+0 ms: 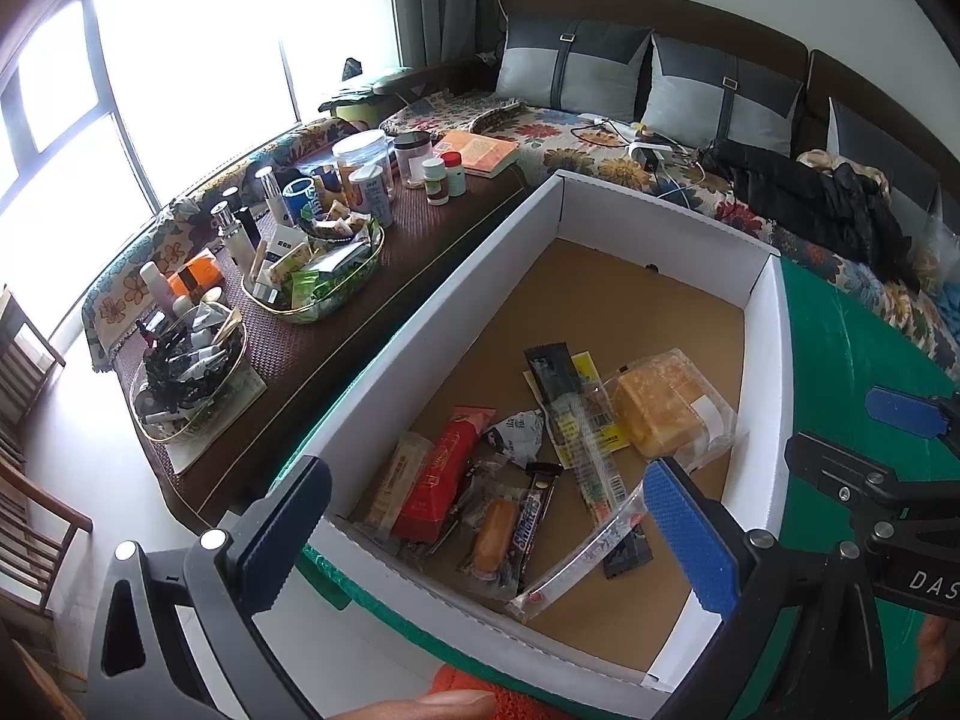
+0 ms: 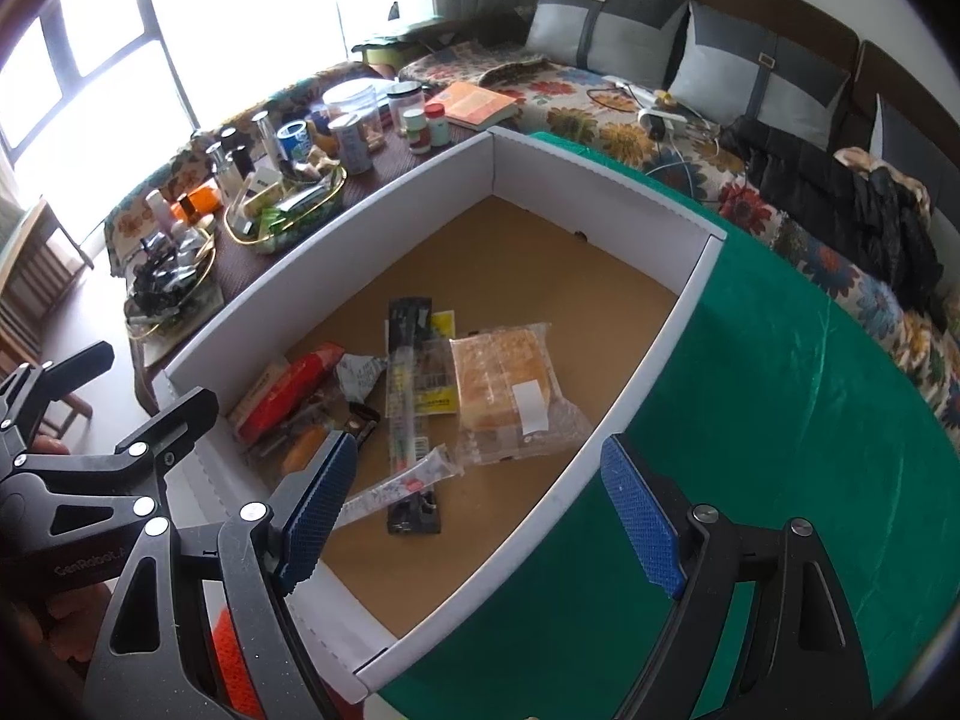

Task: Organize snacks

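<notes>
A white cardboard box (image 1: 660, 240) (image 2: 600, 204) with a brown floor holds several wrapped snacks. A bread loaf in clear wrap (image 1: 666, 414) (image 2: 504, 384) lies at the right, a red packet (image 1: 438, 480) (image 2: 288, 390) at the left. Between them lie a long black packet (image 1: 555, 372) and a Snickers bar (image 1: 531, 519). A clear stick packet (image 1: 576, 564) (image 2: 402, 480) lies nearest. My left gripper (image 1: 492, 540) hovers open over the box's near end with nothing between its blue pads. My right gripper (image 2: 480, 516) is open too, straddling the box's right wall.
The box stands on a green cloth (image 2: 780, 420). To its left is a brown side table (image 1: 360, 312) with wire baskets of snacks (image 1: 318, 276), jars and bottles. A floral sofa (image 1: 570, 132) with cushions, a book and a black jacket (image 1: 828, 204) lies behind.
</notes>
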Tool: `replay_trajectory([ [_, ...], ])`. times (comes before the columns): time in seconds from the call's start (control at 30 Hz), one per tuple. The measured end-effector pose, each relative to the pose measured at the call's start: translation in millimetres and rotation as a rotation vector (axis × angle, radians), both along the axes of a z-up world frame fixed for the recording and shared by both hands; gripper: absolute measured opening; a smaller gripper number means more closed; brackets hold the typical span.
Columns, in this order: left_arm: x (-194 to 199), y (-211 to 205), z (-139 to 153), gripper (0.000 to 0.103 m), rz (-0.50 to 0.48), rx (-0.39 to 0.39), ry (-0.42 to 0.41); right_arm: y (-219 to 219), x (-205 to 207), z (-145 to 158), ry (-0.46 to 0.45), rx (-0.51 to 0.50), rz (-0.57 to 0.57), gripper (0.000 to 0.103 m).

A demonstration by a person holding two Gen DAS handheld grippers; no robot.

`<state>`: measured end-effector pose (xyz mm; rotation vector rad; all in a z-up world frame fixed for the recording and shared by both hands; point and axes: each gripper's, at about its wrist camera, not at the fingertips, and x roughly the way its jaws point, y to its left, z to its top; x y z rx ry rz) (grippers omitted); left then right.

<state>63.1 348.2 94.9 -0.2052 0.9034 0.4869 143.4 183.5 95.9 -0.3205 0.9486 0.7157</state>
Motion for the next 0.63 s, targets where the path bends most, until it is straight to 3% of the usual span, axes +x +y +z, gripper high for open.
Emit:
replay_trajectory([
  [0.37, 4.7, 2.8, -2.5, 0.103, 0.003, -0.004, 0.007, 4.2, 1.2, -4.4, -0.001, -0.014, 0.004, 0.086],
  [0.63, 7.5, 8.1, -9.3, 0.103, -0.003, -0.053, -0.004, 6.4, 1.8, -8.5, 0.006, -0.016, 0.001, 0.086],
])
